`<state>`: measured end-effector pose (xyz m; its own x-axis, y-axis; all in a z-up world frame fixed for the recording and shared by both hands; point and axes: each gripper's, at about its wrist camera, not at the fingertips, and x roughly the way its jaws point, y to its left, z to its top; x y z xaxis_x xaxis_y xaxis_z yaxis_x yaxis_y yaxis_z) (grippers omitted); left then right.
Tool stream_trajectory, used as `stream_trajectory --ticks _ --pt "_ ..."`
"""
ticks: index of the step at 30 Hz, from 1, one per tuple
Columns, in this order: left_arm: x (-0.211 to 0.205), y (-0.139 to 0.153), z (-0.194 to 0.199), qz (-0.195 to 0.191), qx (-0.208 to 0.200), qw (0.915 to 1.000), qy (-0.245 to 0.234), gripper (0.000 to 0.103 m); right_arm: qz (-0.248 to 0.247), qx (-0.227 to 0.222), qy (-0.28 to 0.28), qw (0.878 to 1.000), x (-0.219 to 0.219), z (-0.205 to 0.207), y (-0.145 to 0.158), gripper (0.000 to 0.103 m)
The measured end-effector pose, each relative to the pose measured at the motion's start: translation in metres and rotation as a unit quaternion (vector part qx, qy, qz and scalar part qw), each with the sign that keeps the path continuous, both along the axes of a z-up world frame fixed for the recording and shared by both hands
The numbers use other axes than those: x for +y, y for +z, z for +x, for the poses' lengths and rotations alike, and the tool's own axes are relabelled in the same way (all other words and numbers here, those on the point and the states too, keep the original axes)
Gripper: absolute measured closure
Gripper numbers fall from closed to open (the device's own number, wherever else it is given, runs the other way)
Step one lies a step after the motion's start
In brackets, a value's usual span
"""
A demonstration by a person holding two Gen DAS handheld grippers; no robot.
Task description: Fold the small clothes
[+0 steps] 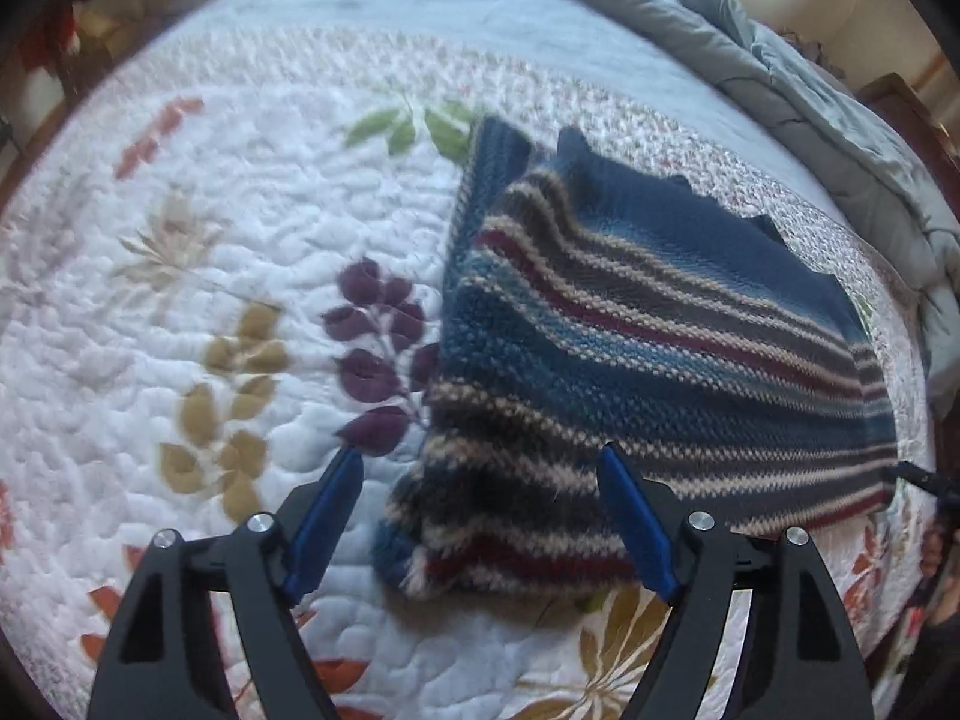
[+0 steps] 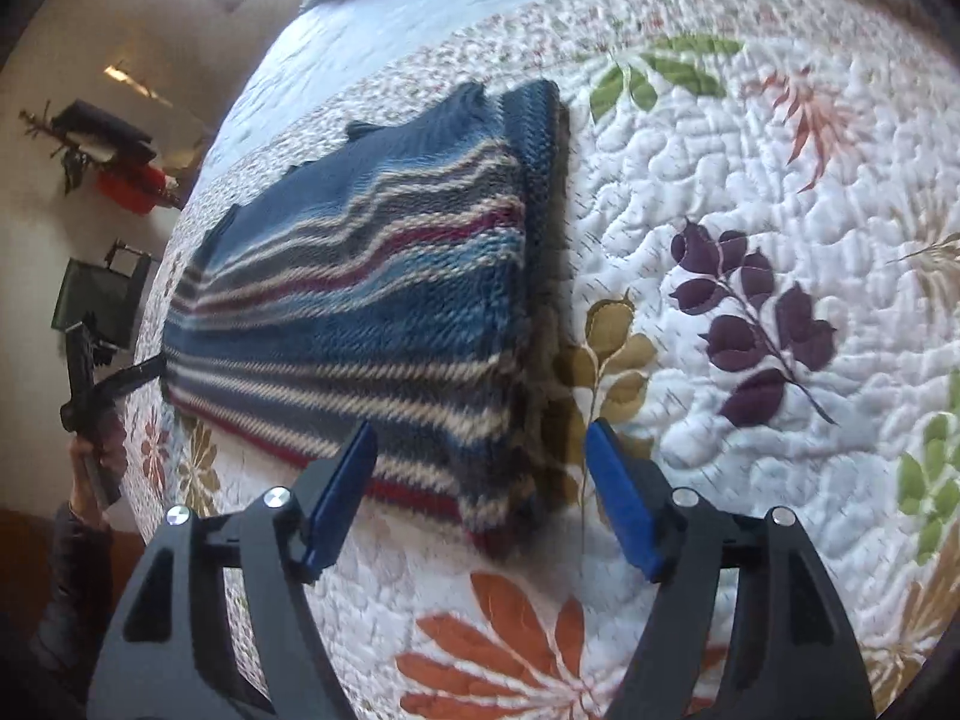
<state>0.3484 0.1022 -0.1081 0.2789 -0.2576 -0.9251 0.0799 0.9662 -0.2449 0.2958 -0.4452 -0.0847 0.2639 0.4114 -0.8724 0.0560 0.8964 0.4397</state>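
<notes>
A small knitted sweater (image 1: 648, 324) with blue, cream, grey and red stripes lies flat on the quilted bed cover, with one side folded over. It also shows in the right wrist view (image 2: 372, 294). My left gripper (image 1: 483, 456) is open and empty, its blue fingers straddling the sweater's near left corner just above it. My right gripper (image 2: 480, 429) is open and empty, hovering over the sweater's near right corner and folded edge. The left gripper's tip (image 2: 141, 375) shows at the sweater's far left edge in the right wrist view.
A white floral quilt (image 1: 210, 276) covers the bed. A bunched pale blue duvet (image 1: 840, 114) lies along the far right edge. A wall shelf with dark and red items (image 2: 114, 156) hangs past the bed's left side in the right wrist view.
</notes>
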Motion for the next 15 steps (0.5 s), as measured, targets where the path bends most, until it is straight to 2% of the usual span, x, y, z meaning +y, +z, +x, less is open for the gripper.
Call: stream_trajectory --ticks 5,7,9,11,13,15 --pt "-0.005 -0.026 0.013 -0.045 0.041 0.9981 0.009 0.022 0.021 0.019 -0.006 1.000 0.003 0.012 -0.024 0.028" --pt "-0.007 -0.031 0.015 -0.049 0.041 0.9979 0.010 0.022 0.019 0.018 0.000 1.000 0.006 0.014 -0.027 0.028" --pt "-0.012 -0.030 0.015 -0.072 0.046 0.9963 0.003 0.022 0.026 0.014 0.007 1.000 0.010 0.014 -0.027 0.029" --pt "-0.018 -0.029 0.015 -0.078 0.056 0.9953 -0.002 0.029 0.041 0.013 0.018 0.999 0.016 0.016 -0.026 0.035" --pt "-0.027 -0.031 0.017 -0.061 0.057 0.9965 -0.007 0.034 0.052 0.014 0.025 0.998 0.021 0.019 -0.029 0.043" --pt "-0.030 -0.033 0.017 -0.044 0.060 0.9972 -0.004 0.048 0.052 0.017 0.020 0.998 0.026 0.022 -0.032 0.056"
